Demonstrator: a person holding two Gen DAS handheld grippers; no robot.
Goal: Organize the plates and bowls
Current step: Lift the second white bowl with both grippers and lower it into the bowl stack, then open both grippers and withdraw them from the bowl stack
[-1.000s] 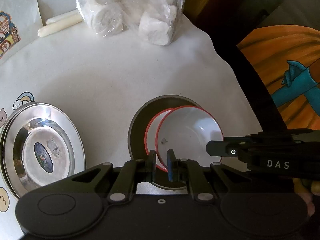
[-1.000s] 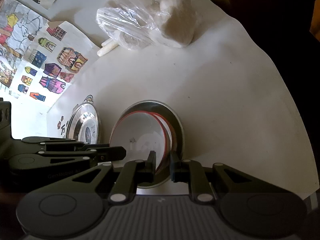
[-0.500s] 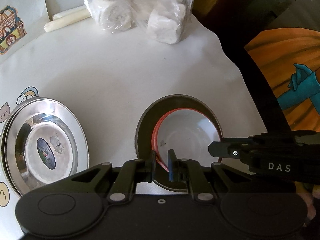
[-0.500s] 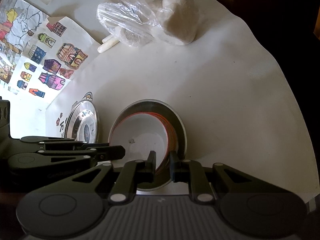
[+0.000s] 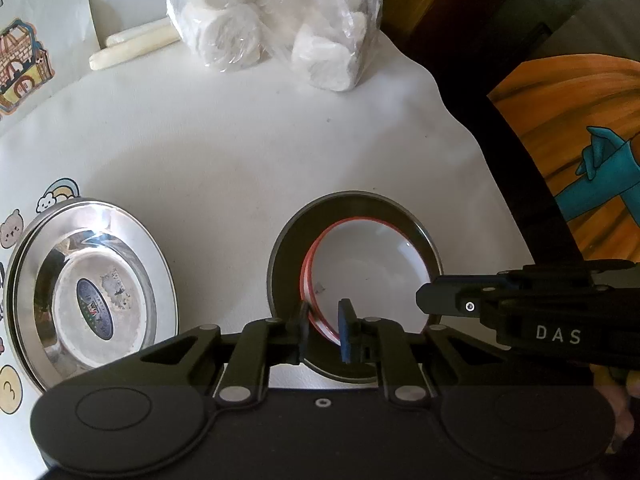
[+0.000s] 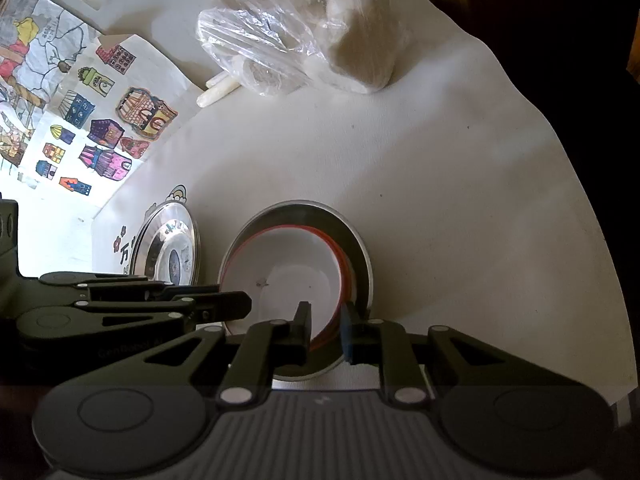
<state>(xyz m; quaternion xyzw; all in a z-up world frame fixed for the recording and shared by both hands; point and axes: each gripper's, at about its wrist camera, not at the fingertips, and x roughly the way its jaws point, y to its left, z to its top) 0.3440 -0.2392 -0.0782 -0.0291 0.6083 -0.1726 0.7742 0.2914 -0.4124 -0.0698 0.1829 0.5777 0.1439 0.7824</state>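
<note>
Two white bowls with red rims [image 5: 368,264] [image 6: 288,272] lie nested in a steel plate [image 5: 288,248] [image 6: 356,248] on the white table. My left gripper [image 5: 324,324] straddles the bowls' left rim; its jaws are opening and the pads stand just clear of the rim. My right gripper [image 6: 325,326] straddles the right rim the same way, jaws opening with the rim between them and a gap showing. Each gripper's dark tip shows in the other's view, the right gripper [image 5: 424,298] and the left gripper [image 6: 240,304].
A second steel plate [image 5: 92,296] [image 6: 168,252] lies to the left of the stack. At the back stand a plastic bag of white rolls [image 5: 276,20] and two pale sticks [image 5: 132,44]. Stickers cover the left wall. The table edge [image 5: 480,168] drops off to the right.
The upper bowl, tilted above the lower one before, has settled flat into it. Both grippers' jaws have parted slightly around the rim.
</note>
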